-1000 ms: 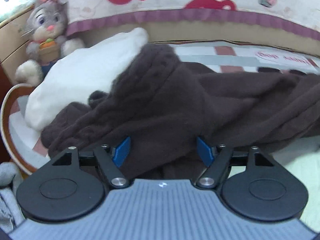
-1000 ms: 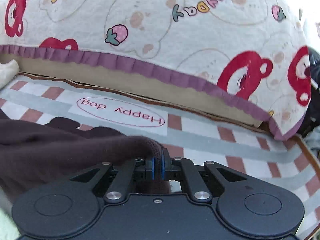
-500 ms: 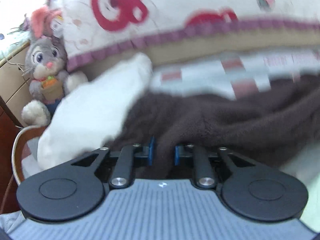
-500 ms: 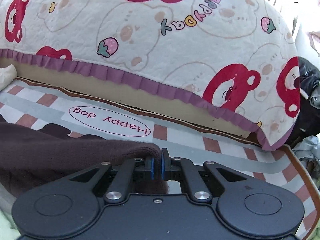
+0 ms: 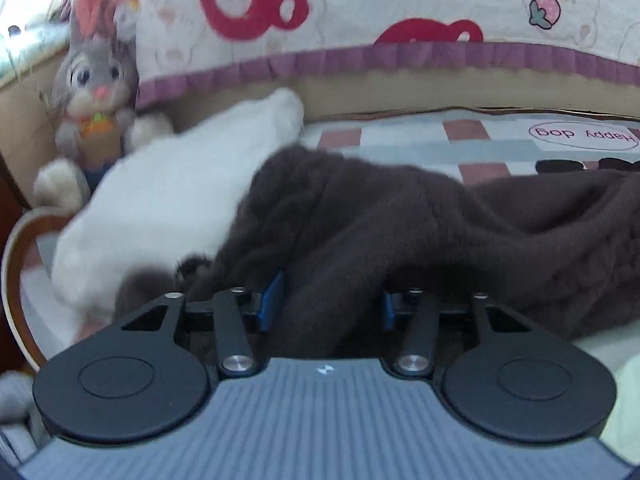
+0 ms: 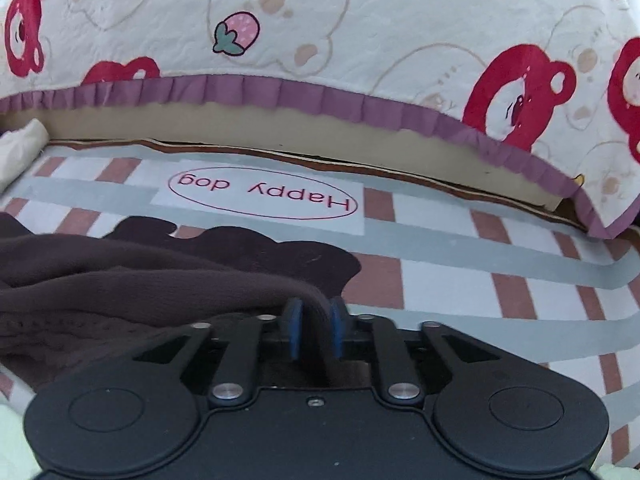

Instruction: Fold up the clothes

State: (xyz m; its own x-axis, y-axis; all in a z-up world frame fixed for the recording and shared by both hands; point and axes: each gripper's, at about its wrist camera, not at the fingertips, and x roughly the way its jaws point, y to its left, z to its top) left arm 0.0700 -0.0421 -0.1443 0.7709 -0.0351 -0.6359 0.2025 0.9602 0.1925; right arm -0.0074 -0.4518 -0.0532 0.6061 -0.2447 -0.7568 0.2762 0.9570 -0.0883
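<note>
Two grippers, one brown fleece garment (image 5: 400, 216), one bed. Counted from the left: one grey plush rabbit (image 5: 94, 80) propped at the bed's corner, one white pillow (image 5: 172, 196) beside it, and the garment heaped against the pillow and spread rightward over the checked sheet (image 6: 460, 280). One bear-print quilt (image 6: 360, 32) with a purple frill lies along the back.

Left gripper (image 5: 328, 304): blue fingers spread wide, released, a thick fold of fleece bulging between them and over the right pad.

Right gripper (image 6: 314, 324): pads partly apart with a narrow edge of the garment running between them; whether they pinch it cannot be told.

Only the left wrist view shows the rabbit and the full pillow; it is blurred on that side. The right wrist view shows just a pillow corner at its left edge, plus the whole "Happy dog" label (image 6: 262, 194).
</note>
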